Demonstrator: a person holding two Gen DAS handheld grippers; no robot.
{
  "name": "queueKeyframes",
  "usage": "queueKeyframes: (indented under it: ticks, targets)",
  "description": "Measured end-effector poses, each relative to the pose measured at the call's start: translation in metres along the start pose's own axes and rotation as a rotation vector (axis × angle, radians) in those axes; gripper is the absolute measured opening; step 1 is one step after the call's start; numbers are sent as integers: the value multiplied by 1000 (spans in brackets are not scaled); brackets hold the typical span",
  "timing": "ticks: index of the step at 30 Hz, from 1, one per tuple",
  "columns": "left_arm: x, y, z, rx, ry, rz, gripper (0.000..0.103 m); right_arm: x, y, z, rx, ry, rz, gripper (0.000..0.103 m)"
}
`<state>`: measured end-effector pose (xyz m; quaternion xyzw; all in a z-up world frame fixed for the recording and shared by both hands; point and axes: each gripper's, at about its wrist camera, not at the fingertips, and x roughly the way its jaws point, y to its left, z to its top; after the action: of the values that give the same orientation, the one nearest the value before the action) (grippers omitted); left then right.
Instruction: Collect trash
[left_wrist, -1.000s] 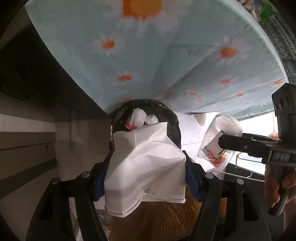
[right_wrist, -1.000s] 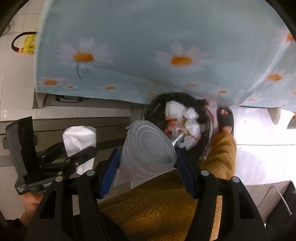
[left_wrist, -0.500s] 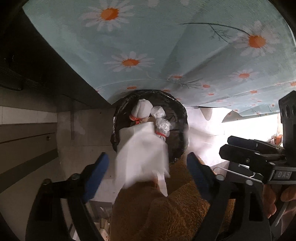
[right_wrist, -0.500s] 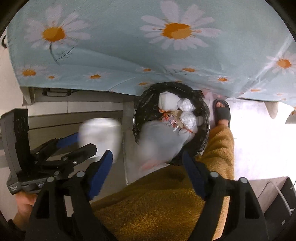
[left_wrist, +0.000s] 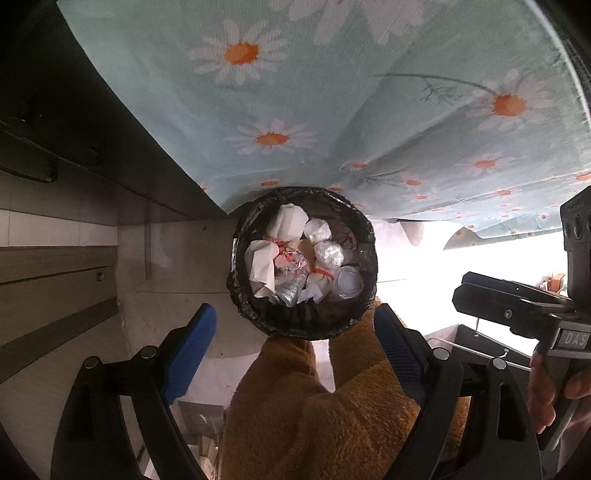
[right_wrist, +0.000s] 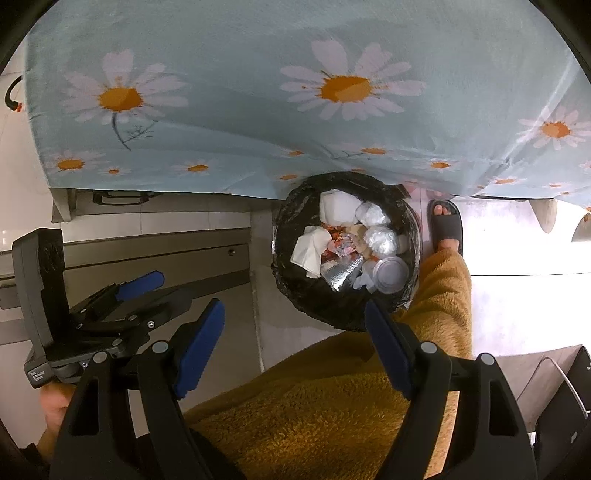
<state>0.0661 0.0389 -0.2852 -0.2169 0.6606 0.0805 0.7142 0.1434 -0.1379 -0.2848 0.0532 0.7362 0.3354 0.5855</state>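
A round bin lined with a black bag (left_wrist: 255, 317) (right_wrist: 295, 284) stands on the floor below both grippers. It holds a white paper bag (left_wrist: 260, 262) (right_wrist: 308, 249), a clear plastic cup (left_wrist: 349, 282) (right_wrist: 389, 273), tied plastic bags and foil. My left gripper (left_wrist: 295, 339) is open and empty above the bin's near rim; it also shows in the right wrist view (right_wrist: 147, 295). My right gripper (right_wrist: 295, 347) is open and empty above the bin; it also shows in the left wrist view (left_wrist: 509, 306).
A light blue daisy tablecloth (left_wrist: 332, 110) (right_wrist: 295, 92) hangs over the table edge just behind the bin. The person's orange fleece legs (left_wrist: 314, 413) (right_wrist: 332, 406) and a sandalled foot (right_wrist: 445, 225) are beside the bin. Grey cabinet fronts (right_wrist: 166, 258) are at the left.
Both grippers opened. The white paper bag dropped from the left gripper and the clear plastic cup from the right gripper into the bin, where they now lie.
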Motion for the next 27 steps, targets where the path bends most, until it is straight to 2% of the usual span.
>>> queueKeyframes:
  ticks: [3, 8, 17, 18, 27]
  targets:
    - [-10, 0, -2, -5, -12, -17, 85, -9, 7, -4, -5, -18, -7, 78]
    - [-48, -5, -4, 14, -78, -59, 85, -48, 27, -12, -21, -102, -16, 78]
    - [-140, -25, 5, 89, -262, -122, 85, -134, 63, -19, -77, -279, -41, 86]
    - [-147, -28, 7, 97, -260, -120, 85, -143, 66, -19, -90, -295, -50, 86]
    - [-218, -59, 23, 137, -427, -95, 85, -217, 84, -13, -160, -442, -61, 96]
